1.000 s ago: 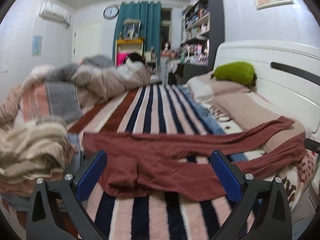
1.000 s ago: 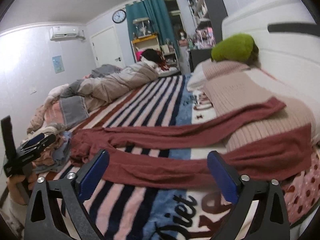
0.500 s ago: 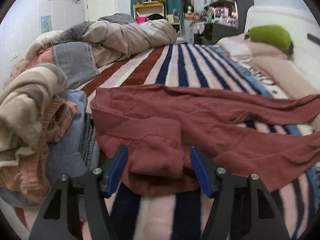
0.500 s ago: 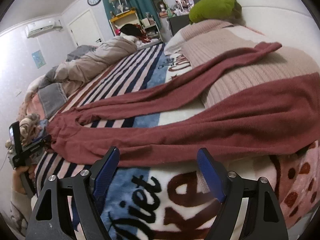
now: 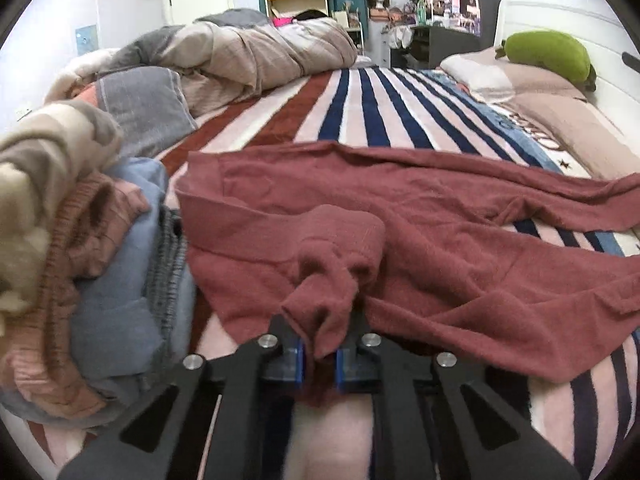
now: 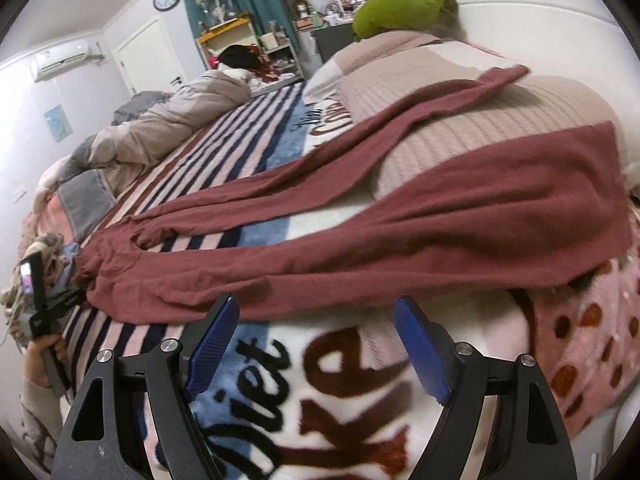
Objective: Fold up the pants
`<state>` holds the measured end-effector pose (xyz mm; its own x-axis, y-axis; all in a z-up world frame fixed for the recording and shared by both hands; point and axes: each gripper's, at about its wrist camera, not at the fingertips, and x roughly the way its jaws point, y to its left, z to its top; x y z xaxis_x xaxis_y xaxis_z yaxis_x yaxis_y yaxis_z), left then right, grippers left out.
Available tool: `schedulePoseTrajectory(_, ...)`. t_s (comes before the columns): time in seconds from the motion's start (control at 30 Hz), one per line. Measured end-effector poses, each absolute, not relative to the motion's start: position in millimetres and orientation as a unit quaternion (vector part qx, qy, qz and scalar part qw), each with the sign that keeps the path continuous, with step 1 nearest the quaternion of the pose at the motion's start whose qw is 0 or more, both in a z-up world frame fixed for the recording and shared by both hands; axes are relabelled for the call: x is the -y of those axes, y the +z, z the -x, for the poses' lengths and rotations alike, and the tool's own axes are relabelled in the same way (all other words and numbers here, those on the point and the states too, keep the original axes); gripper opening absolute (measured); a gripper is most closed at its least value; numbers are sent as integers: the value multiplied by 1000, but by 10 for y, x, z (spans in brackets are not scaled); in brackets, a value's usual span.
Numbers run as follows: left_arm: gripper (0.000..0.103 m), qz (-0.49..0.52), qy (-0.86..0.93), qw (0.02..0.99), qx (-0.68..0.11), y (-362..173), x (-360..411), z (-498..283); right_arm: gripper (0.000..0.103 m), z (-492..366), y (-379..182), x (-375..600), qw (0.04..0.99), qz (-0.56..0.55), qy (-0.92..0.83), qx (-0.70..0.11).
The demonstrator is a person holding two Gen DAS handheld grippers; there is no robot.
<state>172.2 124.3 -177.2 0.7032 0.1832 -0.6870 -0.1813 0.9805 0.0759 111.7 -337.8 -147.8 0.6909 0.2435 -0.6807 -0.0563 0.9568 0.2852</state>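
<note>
Dark red pants [image 5: 432, 216] lie spread across the striped bed, waist to the left and both legs running right over a pink pillow [image 6: 460, 120]. My left gripper [image 5: 319, 354] is shut on a bunched fold of the pants' waist edge. My right gripper [image 6: 316, 320] is open and empty, just in front of the near pant leg [image 6: 400, 236], above the blanket. The left gripper also shows in the right wrist view [image 6: 60, 304] at the pants' waist.
A pile of folded clothes [image 5: 80, 248] sits left of the waist. A rumpled duvet [image 5: 248, 56] lies at the far side of the bed. A green plush [image 6: 400, 4] rests by the white headboard [image 6: 540, 12]. Shelves and a door stand beyond.
My left gripper has closed on the waist edge and bunched it up. My right gripper has moved closer to the near pant leg, still open.
</note>
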Motion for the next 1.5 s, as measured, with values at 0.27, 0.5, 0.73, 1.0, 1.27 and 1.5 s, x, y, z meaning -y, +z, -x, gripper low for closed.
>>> schedulePoseTrajectory(0.27, 7, 22, 106, 945, -309, -1325, -1392, -1350, 72, -1126, -1601, 3697, 905, -177, 80, -379)
schedulePoseTrajectory(0.5, 6, 25, 95, 957, -272, -960, -1466, -1067, 41, -1258, -1640, 3805, 910, -211, 50, -353)
schedulePoseTrajectory(0.73, 6, 28, 114, 961, -252, -807, -1538, -882, 4, -1206, -1534, 3887, 920, -221, 28, -322)
schedulePoseTrajectory(1.0, 6, 28, 133, 963, -232, -663, -1647, -667, 2, -1129, -1335, 3849, 928, -225, 42, -292)
schedulePoseTrajectory(1.27, 5, 34, 155, 965, -209, -489, -1811, -364, 2, -1058, -1064, 3709, 934, -227, 72, -268)
schedulePoseTrajectory(1.5, 5, 30, 127, 965, -229, -505, -1778, -481, 2, -1146, -948, 3638, 939, -207, 72, -264)
